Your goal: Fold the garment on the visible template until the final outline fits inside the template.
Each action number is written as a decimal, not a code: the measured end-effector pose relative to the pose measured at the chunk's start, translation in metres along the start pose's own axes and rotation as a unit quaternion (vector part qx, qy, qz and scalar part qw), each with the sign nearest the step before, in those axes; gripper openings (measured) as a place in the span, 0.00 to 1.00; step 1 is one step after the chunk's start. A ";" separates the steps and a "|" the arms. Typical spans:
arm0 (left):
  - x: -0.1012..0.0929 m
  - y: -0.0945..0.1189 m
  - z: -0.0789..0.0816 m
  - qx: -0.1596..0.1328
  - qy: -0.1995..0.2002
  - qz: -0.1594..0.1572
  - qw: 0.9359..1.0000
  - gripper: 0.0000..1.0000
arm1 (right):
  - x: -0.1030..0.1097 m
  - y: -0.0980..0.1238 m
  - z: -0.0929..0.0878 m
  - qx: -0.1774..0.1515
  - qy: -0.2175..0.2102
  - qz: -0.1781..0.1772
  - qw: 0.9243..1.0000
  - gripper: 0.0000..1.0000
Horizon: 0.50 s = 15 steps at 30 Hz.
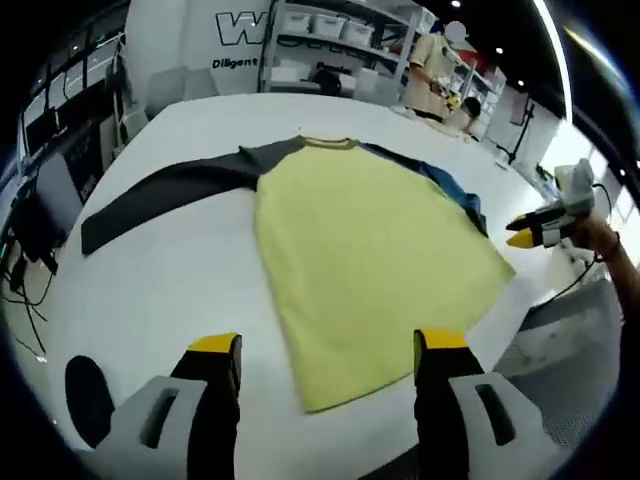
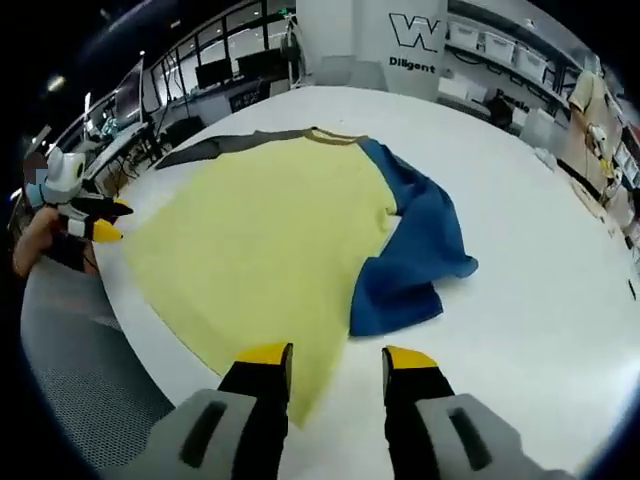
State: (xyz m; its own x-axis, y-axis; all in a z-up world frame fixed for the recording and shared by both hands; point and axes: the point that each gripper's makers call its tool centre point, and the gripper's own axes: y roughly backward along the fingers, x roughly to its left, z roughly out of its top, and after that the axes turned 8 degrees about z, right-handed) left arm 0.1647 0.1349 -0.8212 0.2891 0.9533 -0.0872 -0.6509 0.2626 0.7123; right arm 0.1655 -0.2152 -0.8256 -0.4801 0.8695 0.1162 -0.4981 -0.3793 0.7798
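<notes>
Garment: a shirt (image 1: 370, 250) with a pale yellow body lies flat on the white worktop (image 1: 180, 300), its collar toward 12 o'clock in the left gripper view and its hem toward 6 o'clock.
Grey sleeve: the grey sleeve (image 1: 165, 190) stretches out straight over the worktop toward 9 o'clock in the left gripper view.
Blue sleeve: the blue sleeve (image 2: 415, 250) lies bunched and partly folded beside the yellow body, toward 3 o'clock of it in the right gripper view.
Left tool: the left tool (image 1: 328, 345) is released, its yellow-tipped jaws wide apart above the hem, holding nothing; it also shows at 9 o'clock in the right gripper view, off the worktop's edge, held by a hand (image 2: 35, 240).
Right tool: the right tool (image 2: 336, 357) is released, jaws apart over the hem corner near the blue sleeve, gripping nothing; it appears at 3 o'clock in the left gripper view.
Surroundings: shelves with boxes (image 1: 330, 30) stand beyond the worktop at 12 o'clock.
</notes>
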 end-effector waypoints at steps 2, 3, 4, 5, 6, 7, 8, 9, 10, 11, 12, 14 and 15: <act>-0.001 0.002 0.005 -0.014 0.001 0.002 1.000 0.77 | -0.005 -0.003 0.004 -0.008 0.016 -0.003 1.000 0.33; -0.003 0.003 0.007 -0.022 -0.005 0.000 1.000 0.81 | -0.007 -0.003 0.006 -0.011 0.021 -0.006 1.000 0.32; -0.004 0.005 0.009 -0.026 -0.005 0.001 1.000 0.83 | -0.009 -0.006 0.008 -0.015 0.026 -0.006 1.000 0.32; -0.004 0.005 0.011 -0.030 -0.007 0.001 1.000 0.86 | -0.011 -0.008 0.009 -0.017 0.026 -0.004 1.000 0.33; -0.005 0.007 0.012 -0.033 -0.012 0.000 0.999 0.88 | -0.011 -0.009 0.010 -0.019 0.027 -0.004 0.999 0.33; -0.005 0.008 0.015 -0.043 -0.017 0.005 0.999 0.89 | -0.013 -0.012 0.011 -0.025 0.024 0.000 0.999 0.33; -0.006 0.010 0.017 -0.048 -0.028 0.007 0.998 0.90 | -0.014 -0.015 0.011 -0.024 0.020 0.003 1.000 0.33; -0.007 0.011 0.018 -0.050 -0.031 0.007 0.998 0.93 | -0.015 -0.016 0.011 -0.024 0.020 0.004 1.000 0.32; -0.008 0.013 0.019 -0.057 -0.033 0.008 0.998 0.96 | -0.016 -0.018 0.011 -0.025 0.018 0.003 1.000 0.32; -0.009 0.014 0.020 -0.057 -0.035 0.007 0.998 0.97 | -0.017 -0.019 0.011 -0.025 0.019 0.002 1.000 0.32; -0.011 0.015 0.020 -0.056 -0.038 0.006 0.998 0.98 | -0.018 -0.021 0.011 -0.021 0.024 0.000 0.999 0.32; -0.012 0.016 0.021 -0.061 -0.042 0.004 0.997 0.99 | -0.019 -0.024 0.010 -0.018 0.027 -0.001 0.999 0.29; -0.013 0.017 0.022 -0.064 -0.044 0.003 0.997 0.99 | -0.021 -0.026 0.010 -0.018 0.028 -0.002 0.999 0.26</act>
State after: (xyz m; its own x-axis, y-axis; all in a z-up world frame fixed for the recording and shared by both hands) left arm 0.1657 0.1238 -0.7924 0.3421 0.9395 -0.0182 -0.7353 0.2797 0.6173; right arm 0.1959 -0.2206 -0.8421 -0.5183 0.8516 0.0779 -0.5248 -0.3886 0.7573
